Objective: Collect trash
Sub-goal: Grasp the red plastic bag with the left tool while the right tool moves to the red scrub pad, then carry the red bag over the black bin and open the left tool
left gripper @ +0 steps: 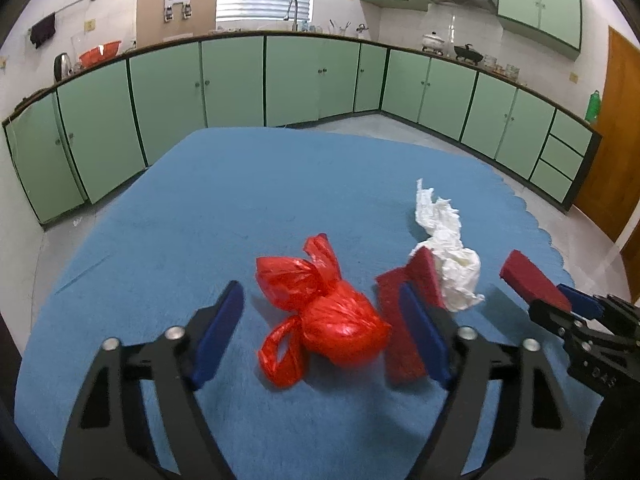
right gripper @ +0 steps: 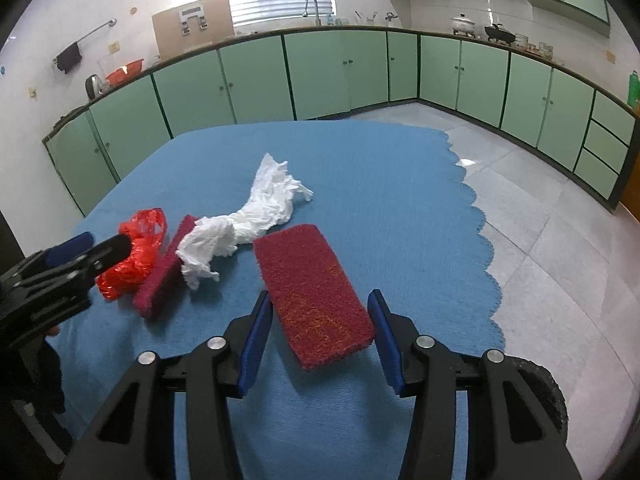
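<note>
A knotted red plastic bag (left gripper: 324,312) lies on the blue cloth-covered table (left gripper: 200,208), between the fingers of my open left gripper (left gripper: 320,336). A crumpled white tissue (left gripper: 448,256) lies to its right, with a dark red scrub pad (left gripper: 404,320) standing on edge between bag and tissue. In the right wrist view the bag (right gripper: 132,256), the edge-on pad (right gripper: 160,276) and the tissue (right gripper: 248,224) lie left of center. My right gripper (right gripper: 320,336) has its blue fingers on both sides of a second dark red scrub pad (right gripper: 316,292), held level just above the cloth.
The blue cloth's scalloped edge (right gripper: 484,240) runs along the right, with grey tiled floor (right gripper: 560,220) beyond. Green kitchen cabinets (left gripper: 240,80) line the walls behind the table. The left gripper's body (right gripper: 52,280) shows at the left of the right wrist view.
</note>
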Demonstrator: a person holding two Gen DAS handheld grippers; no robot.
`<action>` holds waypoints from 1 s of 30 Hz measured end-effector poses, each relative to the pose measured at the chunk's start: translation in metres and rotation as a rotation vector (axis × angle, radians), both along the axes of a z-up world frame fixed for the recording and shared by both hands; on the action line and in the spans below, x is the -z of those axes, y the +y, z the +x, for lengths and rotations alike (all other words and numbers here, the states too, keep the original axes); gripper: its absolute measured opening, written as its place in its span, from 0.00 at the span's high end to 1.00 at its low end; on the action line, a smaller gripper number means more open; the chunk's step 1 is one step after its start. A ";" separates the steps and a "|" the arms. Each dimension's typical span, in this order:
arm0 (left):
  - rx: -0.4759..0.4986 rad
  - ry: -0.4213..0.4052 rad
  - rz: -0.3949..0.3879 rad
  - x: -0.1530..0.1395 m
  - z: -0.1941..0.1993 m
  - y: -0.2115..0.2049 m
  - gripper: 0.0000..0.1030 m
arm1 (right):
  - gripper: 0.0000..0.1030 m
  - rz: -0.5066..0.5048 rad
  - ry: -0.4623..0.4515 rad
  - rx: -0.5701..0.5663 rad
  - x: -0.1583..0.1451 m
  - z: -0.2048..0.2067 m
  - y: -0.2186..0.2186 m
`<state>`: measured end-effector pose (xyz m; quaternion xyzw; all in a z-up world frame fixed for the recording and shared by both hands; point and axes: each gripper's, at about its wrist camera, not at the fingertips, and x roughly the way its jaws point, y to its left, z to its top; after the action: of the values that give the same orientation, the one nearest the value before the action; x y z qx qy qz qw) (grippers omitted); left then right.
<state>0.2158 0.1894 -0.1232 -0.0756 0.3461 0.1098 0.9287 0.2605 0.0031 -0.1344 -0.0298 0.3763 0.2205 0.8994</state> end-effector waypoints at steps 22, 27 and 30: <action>0.024 -0.028 -0.073 -0.006 -0.013 -0.002 0.78 | 0.53 0.047 -0.043 0.028 -0.031 -0.016 -0.017; 0.047 -0.061 -0.055 -0.029 -0.025 -0.014 0.78 | 0.53 0.082 -0.052 0.034 -0.047 -0.023 -0.028; 0.082 -0.074 -0.058 -0.040 -0.028 -0.028 0.78 | 0.53 0.091 -0.065 0.046 -0.055 -0.029 -0.036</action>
<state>0.1875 0.1618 -0.0829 -0.0920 0.3174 0.0586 0.9420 0.2320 -0.0326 -0.0790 0.0125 0.3371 0.2157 0.9163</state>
